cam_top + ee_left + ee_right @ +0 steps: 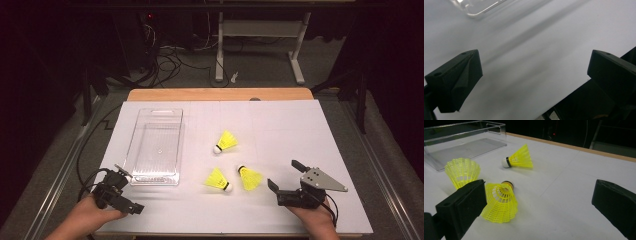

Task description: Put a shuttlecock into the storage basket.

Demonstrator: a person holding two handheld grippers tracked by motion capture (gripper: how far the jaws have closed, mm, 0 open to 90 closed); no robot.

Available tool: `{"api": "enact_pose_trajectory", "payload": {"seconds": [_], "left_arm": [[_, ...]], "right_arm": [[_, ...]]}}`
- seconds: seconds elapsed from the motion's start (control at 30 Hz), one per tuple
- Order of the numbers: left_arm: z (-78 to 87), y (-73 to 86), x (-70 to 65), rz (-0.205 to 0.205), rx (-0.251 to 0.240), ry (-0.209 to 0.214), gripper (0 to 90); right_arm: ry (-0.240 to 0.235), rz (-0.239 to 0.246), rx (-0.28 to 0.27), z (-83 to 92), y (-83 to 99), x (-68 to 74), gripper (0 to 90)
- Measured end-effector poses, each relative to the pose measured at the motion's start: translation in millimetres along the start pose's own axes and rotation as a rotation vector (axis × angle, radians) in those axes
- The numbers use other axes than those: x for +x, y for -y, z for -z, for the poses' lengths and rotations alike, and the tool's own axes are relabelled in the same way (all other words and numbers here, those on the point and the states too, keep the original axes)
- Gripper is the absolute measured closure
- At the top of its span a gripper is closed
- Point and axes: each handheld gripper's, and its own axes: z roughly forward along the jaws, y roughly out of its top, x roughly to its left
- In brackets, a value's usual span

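Observation:
Three yellow shuttlecocks lie on the white table: one (226,141) (519,158) toward the middle, one (218,179) (462,171) nearer the front, and one (249,177) (501,202) just right of it. A clear plastic tray (154,146) (454,140) stands empty to their left. My right gripper (286,176) (536,205) is open near the front right, its jaws pointing at the nearest shuttlecock, apart from it. My left gripper (129,190) (534,72) is open at the front left, below the tray's near corner (477,11), with nothing between its jaws.
The table's wooden far edge (220,94) borders a dark floor with cables and a desk frame (260,45). The front table edge (225,234) runs just by both hands. Bare white surface (290,130) spreads right of the shuttlecocks.

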Motion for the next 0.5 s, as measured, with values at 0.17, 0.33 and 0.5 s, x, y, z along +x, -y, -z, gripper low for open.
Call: {"api": "enact_pose_trajectory", "payload": {"seconds": [0.17, 0.33, 0.5], "left_arm": [[-3.6, -4.3, -4.5, -0.011, 0.016, 0.009, 0.7], [-6.6, -7.9, -9.8, -0.026, 0.029, 0.018, 0.7], [-8.4, -9.0, -13.3, -0.042, 0.039, 0.021, 0.7]], "right_arm": [[-0.001, -0.007, -0.008, 1.1, 1.3, -1.2, 0.4], [0.001, -0.009, -0.004, 1.2, 2.4, -2.3, 0.4], [0.002, -0.011, 0.0, 0.2, 3.0, -1.5, 0.4]]}}
